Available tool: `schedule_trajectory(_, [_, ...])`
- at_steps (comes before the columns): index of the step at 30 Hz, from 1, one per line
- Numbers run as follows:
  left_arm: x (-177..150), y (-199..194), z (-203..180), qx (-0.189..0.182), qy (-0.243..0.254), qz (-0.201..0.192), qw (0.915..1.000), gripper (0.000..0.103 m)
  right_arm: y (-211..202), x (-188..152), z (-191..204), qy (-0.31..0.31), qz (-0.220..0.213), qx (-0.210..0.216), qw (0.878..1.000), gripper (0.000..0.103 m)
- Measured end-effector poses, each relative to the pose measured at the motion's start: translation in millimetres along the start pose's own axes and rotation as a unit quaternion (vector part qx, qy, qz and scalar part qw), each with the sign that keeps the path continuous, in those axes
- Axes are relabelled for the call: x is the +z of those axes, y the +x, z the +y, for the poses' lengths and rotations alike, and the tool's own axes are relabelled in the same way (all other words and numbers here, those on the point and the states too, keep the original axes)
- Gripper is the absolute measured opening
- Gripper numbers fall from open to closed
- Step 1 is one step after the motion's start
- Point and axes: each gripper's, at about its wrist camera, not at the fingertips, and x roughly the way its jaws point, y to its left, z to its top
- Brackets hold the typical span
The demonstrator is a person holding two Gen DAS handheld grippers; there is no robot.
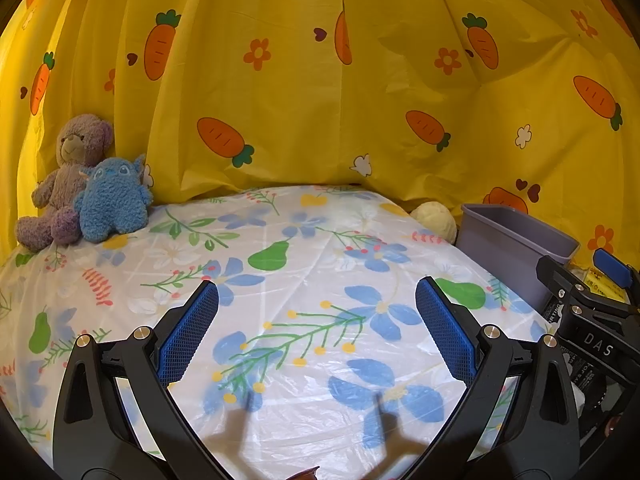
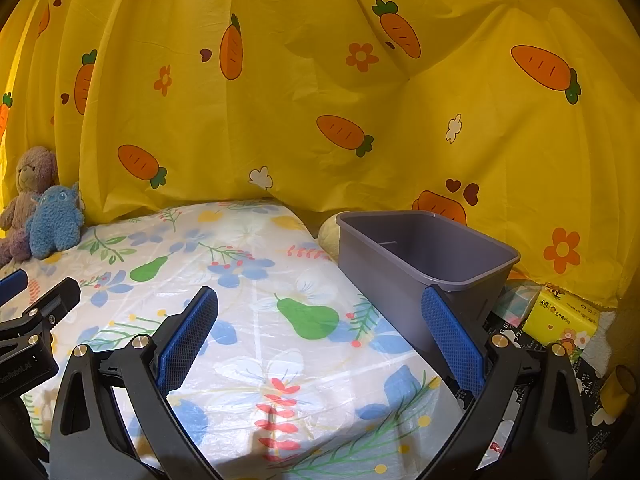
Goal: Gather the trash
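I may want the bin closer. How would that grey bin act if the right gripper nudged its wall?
The grey bin looks like thin plastic and seems empty, so probably light. It stands tall on a glossy floral tablecloth, so a low push would likely slide it, while a high push might tip it. The right gripper is open beside it.

My left gripper jaws wide apart, nothing held, my right gripper same, both level, side by side

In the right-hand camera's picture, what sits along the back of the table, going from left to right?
Purple teddy bear → blue plush monster → cream ball → grey bin → yellow tissue pack.
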Motion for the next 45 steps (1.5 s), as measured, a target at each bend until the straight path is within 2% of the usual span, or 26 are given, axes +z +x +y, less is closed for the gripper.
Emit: schedule_trajectory(45, [-3.0,1.6,-4.8,-0.001,0.005,0.001,1.0,0.097,2.1,-3.3,-4.3,0.006,0.001,-0.008,1.0,0.098])
